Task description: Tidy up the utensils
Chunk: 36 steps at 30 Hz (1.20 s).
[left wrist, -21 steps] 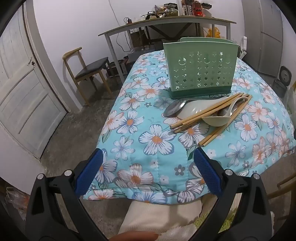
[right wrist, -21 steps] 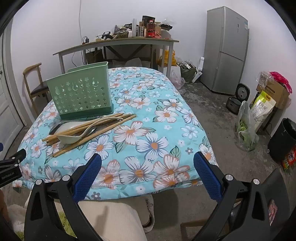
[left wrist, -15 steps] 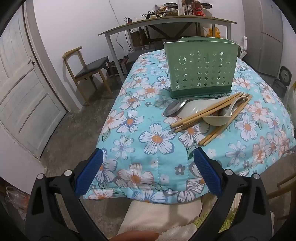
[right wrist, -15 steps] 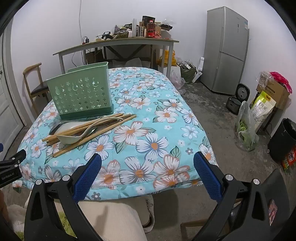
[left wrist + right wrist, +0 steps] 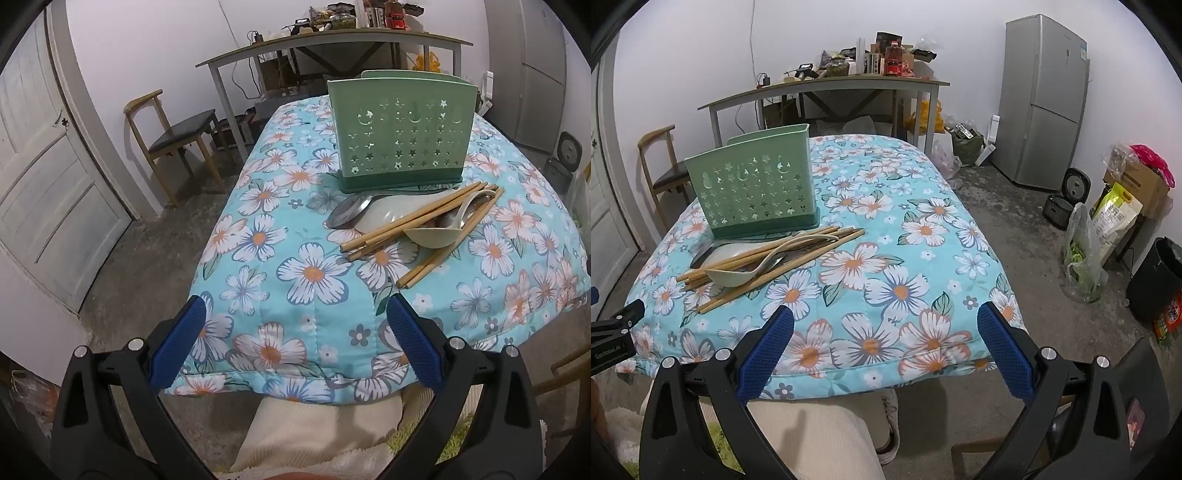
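A green perforated utensil holder (image 5: 400, 134) stands upright on the floral-covered table (image 5: 280, 295); it also shows in the right wrist view (image 5: 757, 188). In front of it lies a pile of wooden chopsticks (image 5: 417, 225), a cream soup spoon (image 5: 436, 236) and a metal spoon (image 5: 345, 214). The right wrist view shows the chopsticks (image 5: 805, 254) and the cream spoon (image 5: 735, 277). My left gripper (image 5: 295, 343) is open and empty at the table's near edge. My right gripper (image 5: 884, 347) is open and empty, at the near edge, right of the pile.
A wooden chair (image 5: 170, 140) and a grey desk (image 5: 332, 40) with clutter stand beyond the table. A white door (image 5: 40, 184) is at the left. A fridge (image 5: 1045, 103), bags (image 5: 1086, 254) and a black bin (image 5: 1160, 280) stand at the right.
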Available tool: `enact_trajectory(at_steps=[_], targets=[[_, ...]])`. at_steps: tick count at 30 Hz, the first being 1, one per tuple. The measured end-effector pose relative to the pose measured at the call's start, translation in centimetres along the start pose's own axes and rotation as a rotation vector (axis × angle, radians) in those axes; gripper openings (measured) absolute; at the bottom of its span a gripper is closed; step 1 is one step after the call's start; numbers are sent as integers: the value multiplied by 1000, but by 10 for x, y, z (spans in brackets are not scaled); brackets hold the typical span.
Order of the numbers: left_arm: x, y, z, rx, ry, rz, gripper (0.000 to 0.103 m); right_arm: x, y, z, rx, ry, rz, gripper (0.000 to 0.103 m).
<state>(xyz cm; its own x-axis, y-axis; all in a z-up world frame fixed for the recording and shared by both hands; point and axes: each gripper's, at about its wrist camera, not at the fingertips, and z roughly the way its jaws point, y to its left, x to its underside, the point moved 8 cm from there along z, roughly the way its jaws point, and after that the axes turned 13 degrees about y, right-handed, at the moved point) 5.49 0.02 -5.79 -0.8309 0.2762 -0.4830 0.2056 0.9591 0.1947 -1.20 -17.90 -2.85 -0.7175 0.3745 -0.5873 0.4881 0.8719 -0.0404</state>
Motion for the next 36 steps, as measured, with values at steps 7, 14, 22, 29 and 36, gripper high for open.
enact_trajectory(at_steps=[7, 14, 22, 29, 36], targets=[[6, -2, 4, 3, 3, 0, 95, 1, -1, 0, 0, 2, -1, 97], [7, -4, 6, 3, 6, -1, 95, 1, -1, 1, -1, 0, -2, 97], [5, -3, 7, 6, 13, -1, 95, 1, 0, 1, -3, -1, -2, 97], [5, -3, 7, 7, 15, -2, 95, 0, -1, 1, -3, 0, -1, 97], [5, -3, 7, 8, 17, -3, 95, 0, -1, 1, -5, 1, -2, 97]])
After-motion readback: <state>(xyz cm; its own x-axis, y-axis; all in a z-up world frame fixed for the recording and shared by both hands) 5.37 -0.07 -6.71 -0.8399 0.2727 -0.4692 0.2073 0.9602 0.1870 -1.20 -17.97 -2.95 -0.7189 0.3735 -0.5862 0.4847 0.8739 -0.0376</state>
